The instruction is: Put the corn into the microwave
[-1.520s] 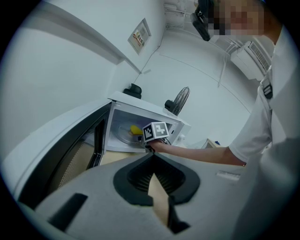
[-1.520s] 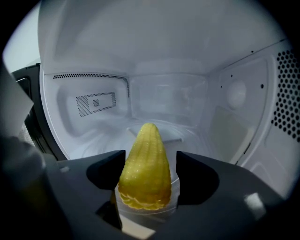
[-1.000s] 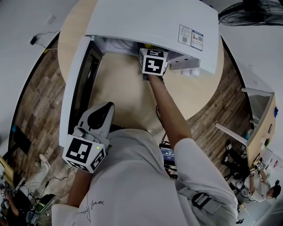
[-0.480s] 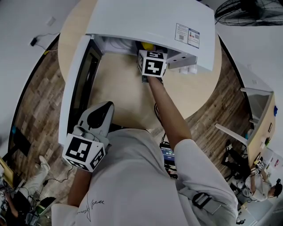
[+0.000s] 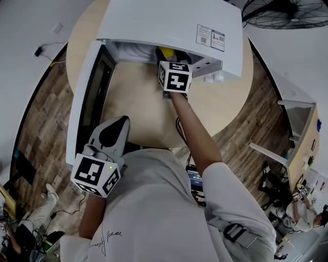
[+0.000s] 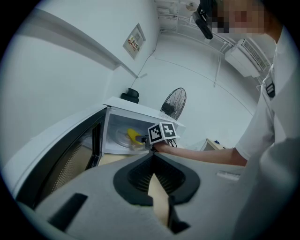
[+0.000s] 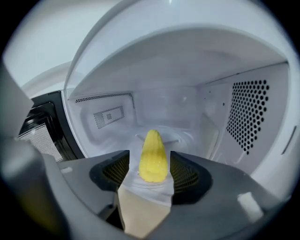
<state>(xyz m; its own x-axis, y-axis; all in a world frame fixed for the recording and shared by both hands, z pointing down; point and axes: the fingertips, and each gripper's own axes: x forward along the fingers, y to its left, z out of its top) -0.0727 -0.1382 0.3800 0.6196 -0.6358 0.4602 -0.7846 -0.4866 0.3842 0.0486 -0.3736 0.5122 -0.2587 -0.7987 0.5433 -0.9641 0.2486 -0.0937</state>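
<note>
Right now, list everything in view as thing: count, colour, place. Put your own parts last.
Boxy white microwave: one, on the table, door swung open.
Yellow corn cob: one, lying on the turntable inside the microwave.
Clear glass turntable: one, on the microwave's floor.
Round pale wooden table: one, under the microwave.
Black round fan: one, beyond the table.
Wood-plank floor: brown, around the table.
Right gripper: one, grey, at the microwave's mouth. Its jaws are apart and have just been closing, with the corn between them untouched.
Left gripper: one, grey, shut, empty, near the door.
Right forearm: one, reaching toward the microwave.
</note>
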